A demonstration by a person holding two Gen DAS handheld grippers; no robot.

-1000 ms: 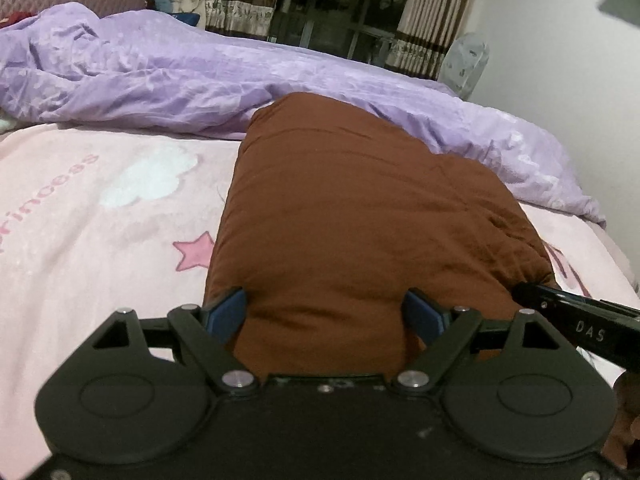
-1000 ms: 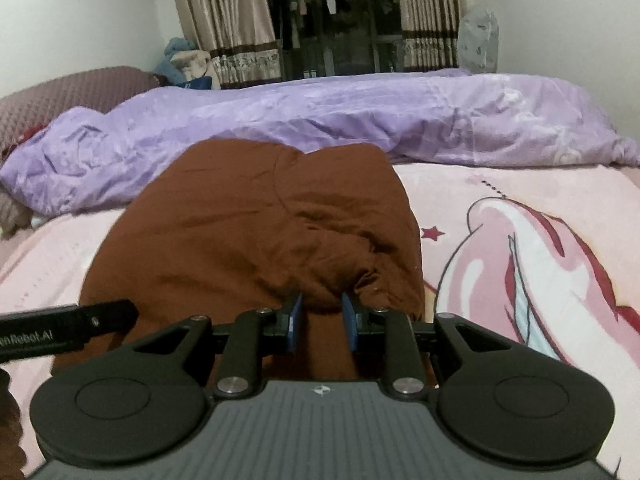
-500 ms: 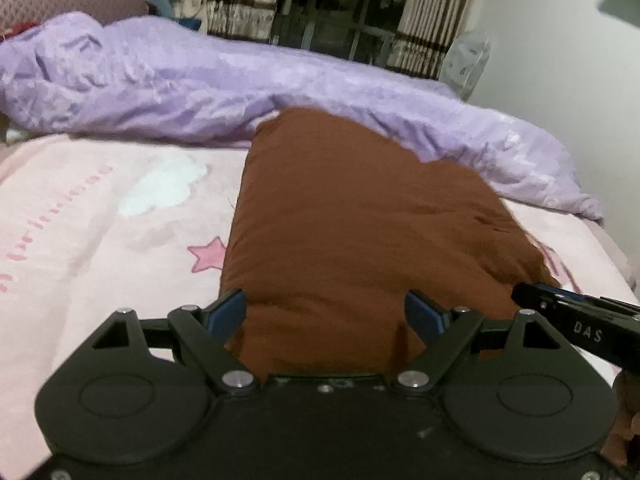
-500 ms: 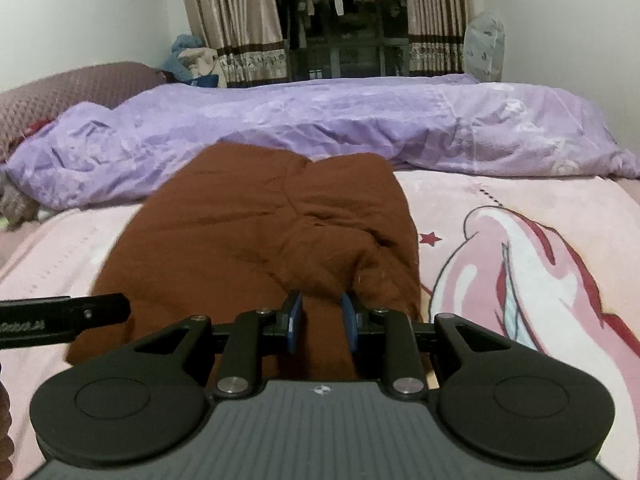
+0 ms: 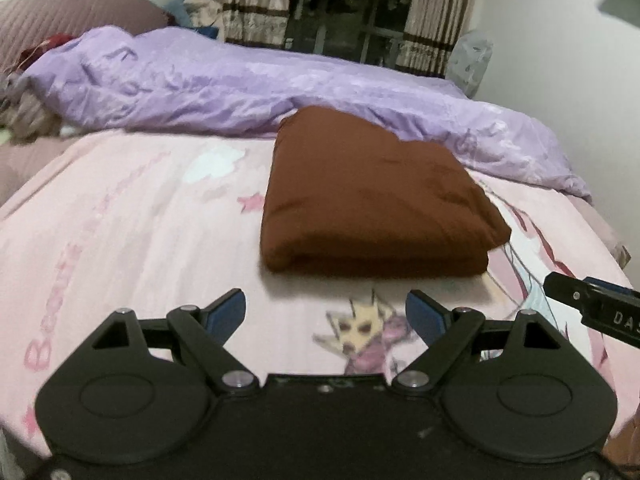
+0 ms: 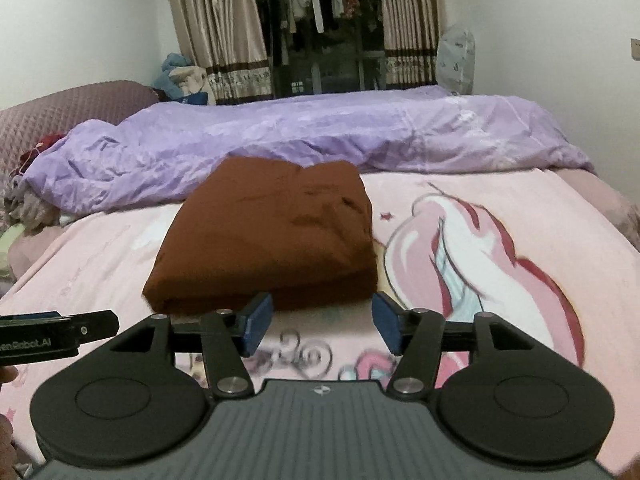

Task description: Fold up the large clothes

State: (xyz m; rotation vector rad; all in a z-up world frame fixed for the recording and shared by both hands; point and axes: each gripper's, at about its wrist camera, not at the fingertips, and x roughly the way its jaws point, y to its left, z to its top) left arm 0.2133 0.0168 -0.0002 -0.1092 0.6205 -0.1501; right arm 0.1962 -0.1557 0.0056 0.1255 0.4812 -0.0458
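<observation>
Lying folded mid-bed: brown garment (image 5: 372,196), compact stack just near of purple duvet (image 5: 240,88) | left gripper (image 5: 326,314): wide, empty | right gripper (image 6: 322,326): jaws opening, nothing between | progress: folding looks complete, perhaps final tidy left

Rumpled purple duvet (image 6: 320,136) behind pink cartoon bedsheet (image 6: 520,240); striped curtains (image 6: 220,32) beyond.

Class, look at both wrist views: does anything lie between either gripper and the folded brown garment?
Nothing visible: only bare pink bedsheet separates the left gripper and right gripper, its jaws opening, from the brown garment.
</observation>
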